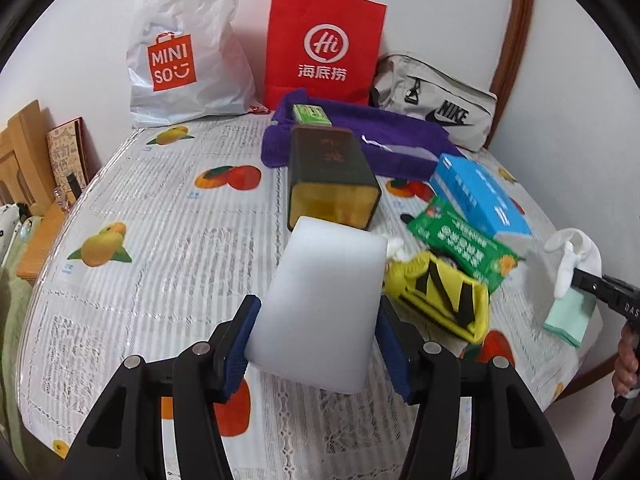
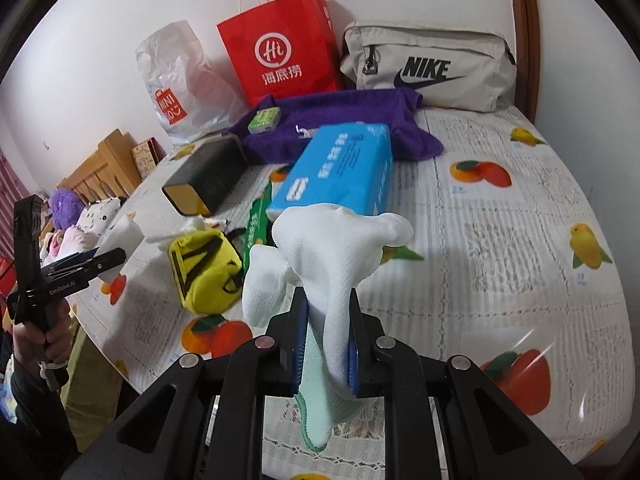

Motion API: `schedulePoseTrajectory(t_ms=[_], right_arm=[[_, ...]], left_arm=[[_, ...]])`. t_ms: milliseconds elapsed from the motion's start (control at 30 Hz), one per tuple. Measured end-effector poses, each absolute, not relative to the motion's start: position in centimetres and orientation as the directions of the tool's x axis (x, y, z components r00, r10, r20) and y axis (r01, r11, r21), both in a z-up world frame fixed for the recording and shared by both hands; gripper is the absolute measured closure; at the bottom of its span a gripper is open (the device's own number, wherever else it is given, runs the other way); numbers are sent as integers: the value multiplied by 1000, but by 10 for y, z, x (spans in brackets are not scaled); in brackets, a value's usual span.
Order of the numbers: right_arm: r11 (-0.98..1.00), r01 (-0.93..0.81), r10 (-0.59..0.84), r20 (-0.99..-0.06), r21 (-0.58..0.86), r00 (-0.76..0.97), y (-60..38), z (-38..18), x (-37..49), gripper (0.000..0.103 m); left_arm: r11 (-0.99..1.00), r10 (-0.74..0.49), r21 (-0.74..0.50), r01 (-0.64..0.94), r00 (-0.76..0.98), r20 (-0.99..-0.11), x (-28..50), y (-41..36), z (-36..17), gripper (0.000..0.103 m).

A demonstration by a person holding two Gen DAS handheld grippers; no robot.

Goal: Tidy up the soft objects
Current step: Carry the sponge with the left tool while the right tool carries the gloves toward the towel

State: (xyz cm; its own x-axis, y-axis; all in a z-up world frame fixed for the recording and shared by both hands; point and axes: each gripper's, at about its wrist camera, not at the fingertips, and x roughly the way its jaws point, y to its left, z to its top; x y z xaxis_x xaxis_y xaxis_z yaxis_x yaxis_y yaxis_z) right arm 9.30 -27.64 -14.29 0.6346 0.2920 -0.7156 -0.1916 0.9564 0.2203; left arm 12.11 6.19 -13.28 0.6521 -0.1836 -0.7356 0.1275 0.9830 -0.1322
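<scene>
Early stage: left gripper [image 1: 316, 354] clamps a white sponge [image 1: 320, 304], right gripper [image 2: 329, 344] clamps a white sock [image 2: 332, 248] (yellow pouch [image 2: 204, 276] and purple towel [image 2: 340, 120] remain unsorted).

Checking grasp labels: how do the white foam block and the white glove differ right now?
1. The white foam block is a stiff rectangular slab; the white glove is limp knit, its fingers flopping over.
2. The block sits in the left hand-held gripper, jaws set wide; the glove is pinched in the right hand-held gripper, jaws nearly shut.
3. The block is plain white; the glove has a mint-green cuff.
Both are white, soft and held above the table.
</scene>
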Motion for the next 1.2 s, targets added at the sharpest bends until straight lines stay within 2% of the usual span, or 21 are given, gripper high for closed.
schedulePoseTrajectory(t_ms=[433,1200], right_arm=[[956,-214,293,-700,201,651,-276,-110,127,86],[968,-179,250,-670,175,698,-279,-70,252,86]], left_arm=[[986,-169,-132,107,652,-739,164,54,-107,48],[981,-194,-163,107,621,-759,269,52,-87,48]])
